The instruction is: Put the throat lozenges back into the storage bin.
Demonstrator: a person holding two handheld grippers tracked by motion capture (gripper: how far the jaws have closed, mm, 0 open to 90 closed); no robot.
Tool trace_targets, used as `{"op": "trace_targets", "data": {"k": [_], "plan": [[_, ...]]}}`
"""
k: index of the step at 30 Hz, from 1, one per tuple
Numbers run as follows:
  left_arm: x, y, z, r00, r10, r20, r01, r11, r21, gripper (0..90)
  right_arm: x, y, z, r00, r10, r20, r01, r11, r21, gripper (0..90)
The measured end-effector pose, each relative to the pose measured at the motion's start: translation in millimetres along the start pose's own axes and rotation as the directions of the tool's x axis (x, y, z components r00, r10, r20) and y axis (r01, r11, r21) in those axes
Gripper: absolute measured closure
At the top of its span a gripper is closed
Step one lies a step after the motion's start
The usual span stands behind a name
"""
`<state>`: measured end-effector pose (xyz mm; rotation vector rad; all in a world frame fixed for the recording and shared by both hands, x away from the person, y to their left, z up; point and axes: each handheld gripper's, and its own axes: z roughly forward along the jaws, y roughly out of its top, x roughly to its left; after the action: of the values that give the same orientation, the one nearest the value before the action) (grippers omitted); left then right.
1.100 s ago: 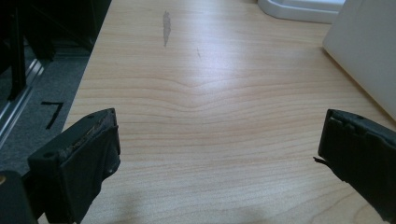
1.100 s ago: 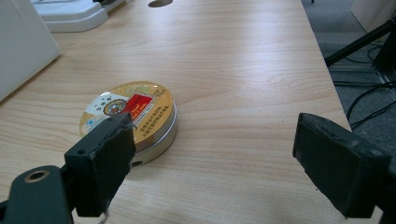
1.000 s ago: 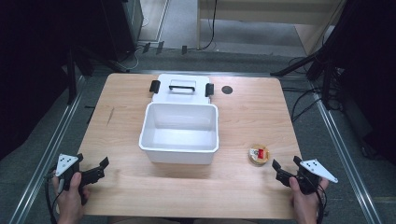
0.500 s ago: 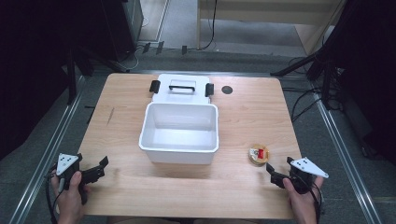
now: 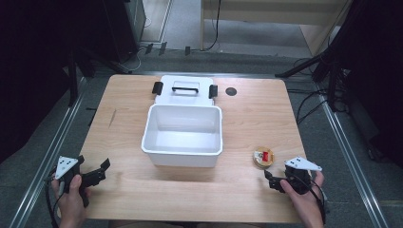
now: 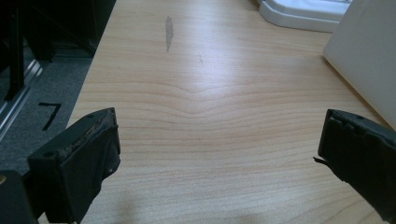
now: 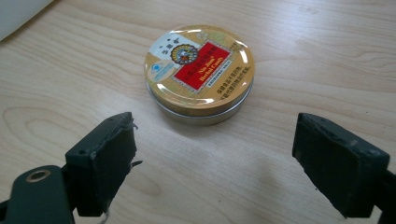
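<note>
Since the round tin (image 7: 200,72) lies flat on the table (image 5: 247,199), lid up with its red-and-gold label showing, it is the thing to go for — in the right gripper view it sits at about 12 o'clock from the jaws, near but apart from them. In the high view the tin (image 5: 263,157) lies at roughly 4 o'clock from the white bin (image 5: 182,135), well clear of its wall.

The right gripper (image 7: 224,163) stands wide, nothing between the pads, w/ the gap looking broader than the tin. Judgement: the step in hand is the approach. To do it well, bring the jaws level to the rim, one pad each side at 9 and 3 o'clock, centred so the tin doesn't skid; close on the side wall, not the lid edge — a low tin slips easily.

The bin is open and empty inside; its lid (image 5: 185,90) lies flat at 12 o'clock, touching or nearly so. The left gripper (image 5: 92,175) rests near the table's edge at approx 8 o'clock from the bin, jaws also wide and empty.
</note>
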<state>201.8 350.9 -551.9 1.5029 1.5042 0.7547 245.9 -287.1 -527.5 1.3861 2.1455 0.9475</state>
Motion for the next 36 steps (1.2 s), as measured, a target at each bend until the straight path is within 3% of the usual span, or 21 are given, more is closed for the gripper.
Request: {"op": "trace_targets", "data": {"k": [5,11,12,14,22,27,28,29,30,31,36], "plan": [[1.8,0.3,0.0,0.9999,-0.011,0.007,0.011,0.9999,0.006,0.0,-0.5,10.0,0.4,0.9994,-0.026,-0.021,0.028,0.995,0.098,13.2],[1.9,0.4,0.2,0.9999,-0.012,0.01,0.012,0.9999,0.007,0.0,-1.4,21.4,4.7,0.9977,-0.062,-0.029,0.067,0.97,0.232,13.2],[1.9,0.4,0.2,0.9999,-0.012,0.01,0.012,0.9999,0.007,0.0,-1.4,21.4,4.7,0.9977,-0.062,-0.029,0.067,0.97,0.232,13.2],[2.2,0.6,0.6,0.9999,-0.013,0.01,0.013,0.9999,0.01,0.0,-2.4,27.8,7.4,0.9975,-0.061,-0.037,0.069,0.949,0.306,13.2],[2.6,0.8,1.3,0.9998,-0.016,0.015,0.015,0.9998,0.015,0.0,-0.1,49.3,11.7,0.9912,-0.094,-0.093,0.126,0.883,0.453,13.2],[2.3,0.9,1.5,0.9998,-0.015,0.014,0.014,0.9997,0.018,0.0,4.2,62.7,17.0,0.9845,-0.136,-0.11,0.174,0.824,0.539,13.2],[2.3,0.9,1.5,0.9998,-0.015,0.014,0.014,0.9997,0.018,0.0,4.2,62.7,17.0,0.9845,-0.136,-0.11,0.174,0.824,0.539,13.2],[2.3,0.9,1.6,0.9998,-0.015,0.014,0.015,0.9997,0.018,0.0,6.3,67.2,20.7,0.9807,-0.156,-0.119,0.196,0.794,0.576,13.1],[2.4,0.9,1.6,0.9998,-0.015,0.015,0.015,0.9997,0.018,0.0,7.7,69.5,22.2,0.979,-0.167,-0.116,0.203,0.781,0.59,13.1],[2.4,0.9,1.6,0.9998,-0.016,0.015,0.016,0.9997,0.018,0.0,8.2,72.0,23.9,0.9763,-0.183,-0.115,0.216,0.772,0.597,13.1],[2.8,0.9,1.8,0.9997,-0.019,0.018,0.018,0.9997,0.018,0.0,9.8,82.4,31.4,0.978,-0.167,-0.125,0.208,0.746,0.632,13.1]]}}
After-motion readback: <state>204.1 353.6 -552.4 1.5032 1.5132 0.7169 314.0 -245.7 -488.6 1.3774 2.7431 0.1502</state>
